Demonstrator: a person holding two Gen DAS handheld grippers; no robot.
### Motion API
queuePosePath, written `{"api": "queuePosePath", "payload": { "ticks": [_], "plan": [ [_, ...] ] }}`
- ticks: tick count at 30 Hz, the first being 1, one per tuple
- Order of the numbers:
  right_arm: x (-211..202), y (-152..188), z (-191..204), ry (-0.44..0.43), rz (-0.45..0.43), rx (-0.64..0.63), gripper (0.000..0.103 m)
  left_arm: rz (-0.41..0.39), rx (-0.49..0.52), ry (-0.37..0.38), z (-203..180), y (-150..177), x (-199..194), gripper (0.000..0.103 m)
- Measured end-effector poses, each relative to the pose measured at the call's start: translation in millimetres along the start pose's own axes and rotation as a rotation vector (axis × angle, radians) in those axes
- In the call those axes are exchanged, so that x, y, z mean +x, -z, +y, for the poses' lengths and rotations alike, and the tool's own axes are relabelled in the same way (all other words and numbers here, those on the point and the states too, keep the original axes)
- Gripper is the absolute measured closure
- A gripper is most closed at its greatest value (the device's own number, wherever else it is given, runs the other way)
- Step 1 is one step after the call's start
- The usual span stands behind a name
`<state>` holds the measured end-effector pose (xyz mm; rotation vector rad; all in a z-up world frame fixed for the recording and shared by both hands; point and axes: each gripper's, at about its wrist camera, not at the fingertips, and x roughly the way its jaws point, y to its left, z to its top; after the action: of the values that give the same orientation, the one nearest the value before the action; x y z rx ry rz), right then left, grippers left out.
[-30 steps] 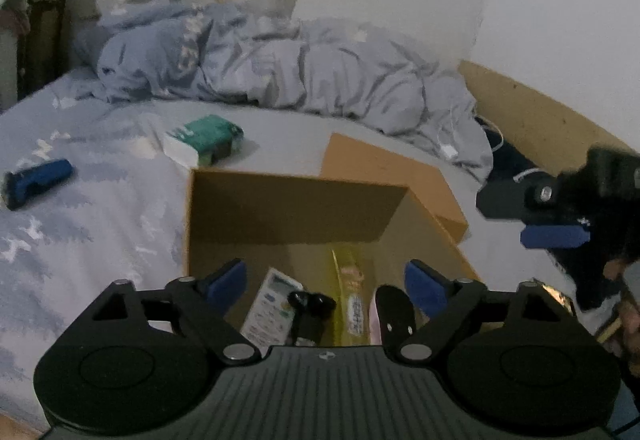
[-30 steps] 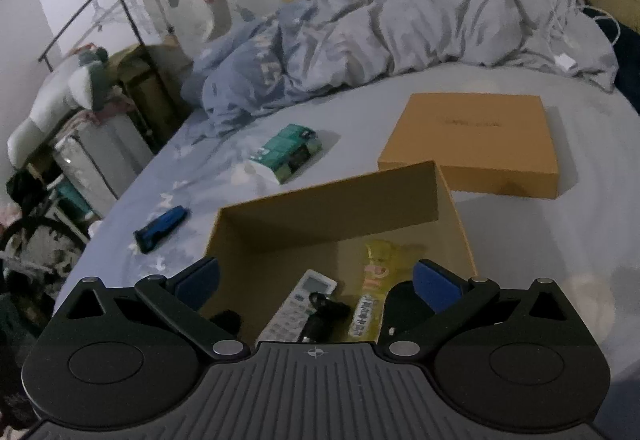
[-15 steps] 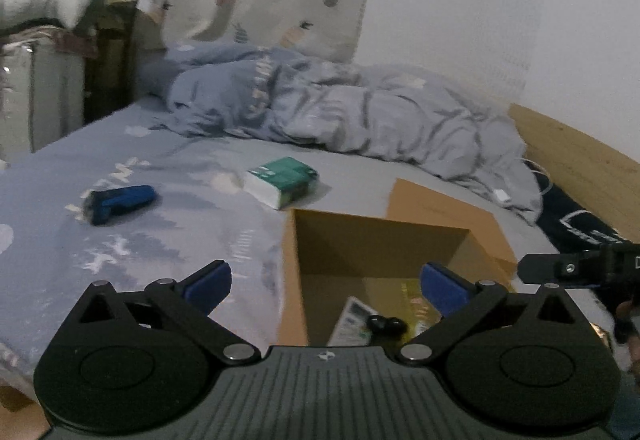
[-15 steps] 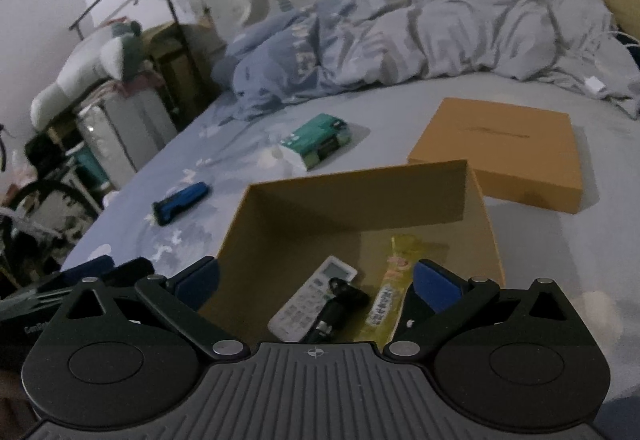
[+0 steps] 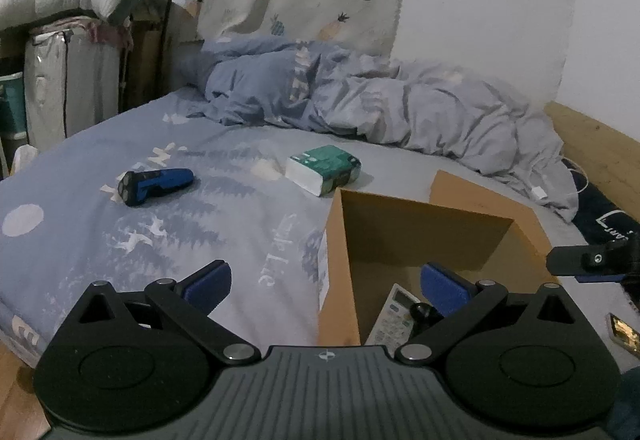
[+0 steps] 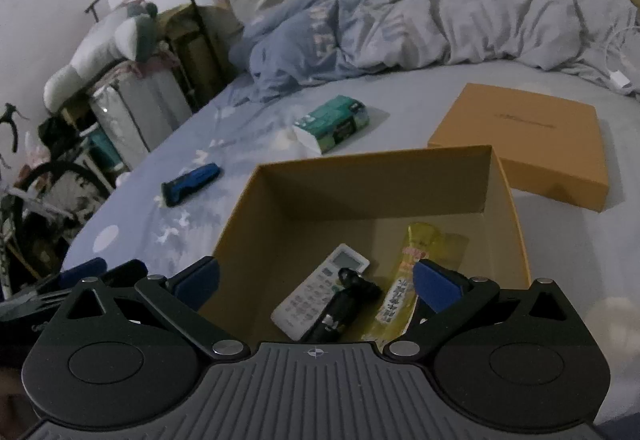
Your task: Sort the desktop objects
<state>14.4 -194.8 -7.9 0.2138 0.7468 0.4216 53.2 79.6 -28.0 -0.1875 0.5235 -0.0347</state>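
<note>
An open brown cardboard box (image 6: 372,168) (image 5: 336,240) stands on the bed. Inside lie a white remote (image 6: 320,292) (image 5: 394,316), a black object (image 6: 344,308) and a yellow packet (image 6: 408,272). A blue electric shaver (image 5: 154,184) (image 6: 190,182) and a green tissue pack (image 5: 324,168) (image 6: 332,122) lie on the sheet beyond the box. My left gripper (image 5: 326,284) is open and empty, over the box's left wall. My right gripper (image 6: 316,280) is open and empty, above the box's near side. It also shows in the left wrist view (image 5: 592,260).
The box's brown lid (image 6: 524,144) lies on the bed to the right behind the box. A crumpled grey-blue duvet (image 5: 360,100) fills the far side. A clothes rack and stored bundles (image 5: 72,52) stand left of the bed. A white charger cable (image 6: 618,74) lies far right.
My left gripper has swung left, from over the box interior to its left wall, bringing the shaver and tissue pack toward the centre. My right gripper moved slightly; the box looks closer.
</note>
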Motion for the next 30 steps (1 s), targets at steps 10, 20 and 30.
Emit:
{"api": "queuePosePath", "payload": {
  "ticks": [10, 20, 30],
  "plan": [
    [24.9, -16.9, 23.9, -0.016, 0.004, -0.084, 0.0, -0.004, -0.125, -0.021, 23.2, -7.7, 5.6, 0.0],
    [76.2, -73.7, 111.4, -0.175, -0.003, -0.344, 0.0, -0.014, -0.242, -0.14, 76.2, -30.3, 6.5, 0.0],
    [137.8, -128.8, 194.4, -0.319, 0.017, -0.582, 0.0, -0.041, -0.281, -0.252, 143.5, -58.7, 33.0, 0.0]
  ]
}}
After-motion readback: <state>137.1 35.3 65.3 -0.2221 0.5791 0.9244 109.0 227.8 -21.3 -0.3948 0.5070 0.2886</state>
